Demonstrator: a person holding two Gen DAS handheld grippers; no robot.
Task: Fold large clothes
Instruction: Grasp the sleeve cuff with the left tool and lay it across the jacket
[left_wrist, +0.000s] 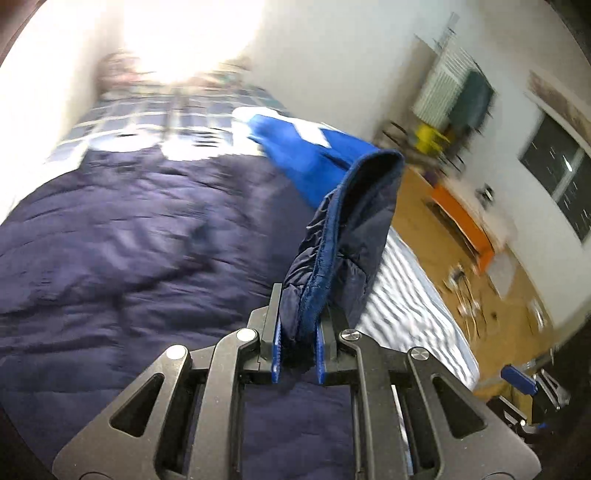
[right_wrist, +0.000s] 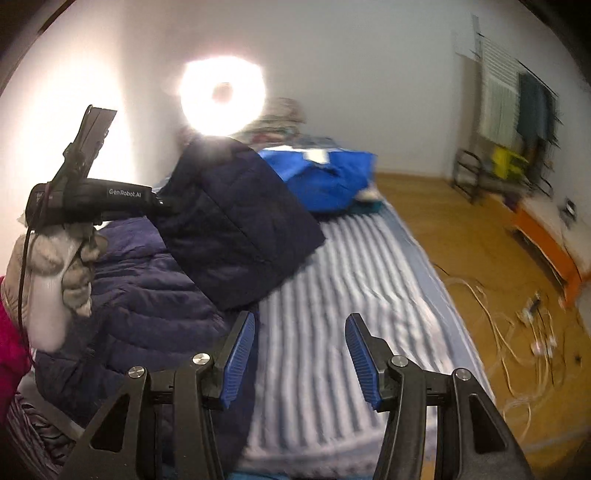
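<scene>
A dark navy quilted jacket (left_wrist: 110, 240) lies spread over the bed. My left gripper (left_wrist: 303, 306) is shut on a fold of it, a padded edge with blue trim (left_wrist: 351, 221) that stands up from the jaws. In the right wrist view a gloved hand (right_wrist: 55, 258) holds the left gripper (right_wrist: 164, 212) at the left, raising a flap of the jacket (right_wrist: 236, 221) off the part that lies flat (right_wrist: 147, 314). My right gripper (right_wrist: 301, 317) is open with nothing between its fingers, hovering over the striped sheet (right_wrist: 351, 295) beside the jacket.
A bright blue garment (right_wrist: 325, 181) lies further up the bed. A ring light (right_wrist: 221, 94) glares at the head end. The wooden floor (right_wrist: 461, 240) on the right carries loose cables (right_wrist: 517, 332), an orange bench (right_wrist: 546, 240) and a drying rack (right_wrist: 517, 110).
</scene>
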